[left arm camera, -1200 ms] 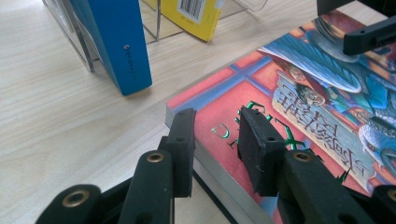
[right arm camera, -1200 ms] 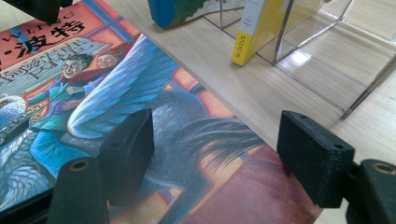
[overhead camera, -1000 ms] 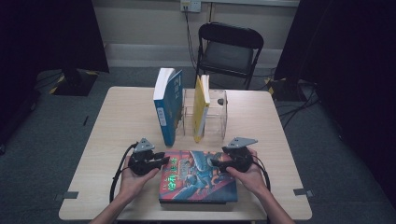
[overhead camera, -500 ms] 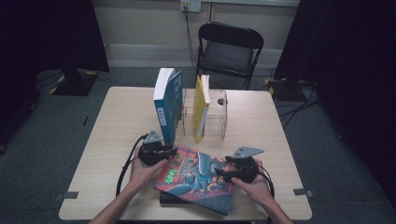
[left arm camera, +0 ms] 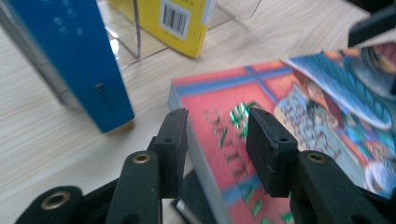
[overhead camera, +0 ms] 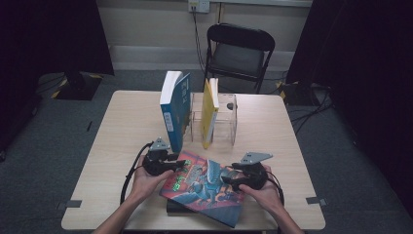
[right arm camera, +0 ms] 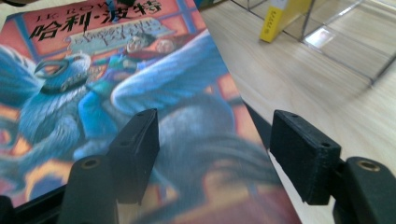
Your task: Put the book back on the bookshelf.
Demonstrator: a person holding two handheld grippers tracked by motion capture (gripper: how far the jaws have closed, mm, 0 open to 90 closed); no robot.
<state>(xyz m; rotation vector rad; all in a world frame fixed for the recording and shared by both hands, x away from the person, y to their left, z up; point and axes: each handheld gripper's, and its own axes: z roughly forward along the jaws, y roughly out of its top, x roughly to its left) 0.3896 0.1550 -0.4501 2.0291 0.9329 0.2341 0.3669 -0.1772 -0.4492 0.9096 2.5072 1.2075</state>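
Observation:
A colourful illustrated book lies skewed on a dark book at the table's front edge. My left gripper is at its near-left corner. In the left gripper view the jaws have just been opening: the book's spine edge is between them, with a gap beside one pad. My right gripper straddles the book's right edge. Its jaws stand wide, one over the cover, the other off the edge above the table.
A blue book stands upright just behind my left gripper. A yellow book leans in a clear acrylic holder mid-table. A black folding chair stands beyond the wooden table. Cables trail from both grippers.
The colourful book has turned clockwise from square to skewed on the dark book. My left hand shifted toward the blue book, my right hand slightly nearer the front edge.

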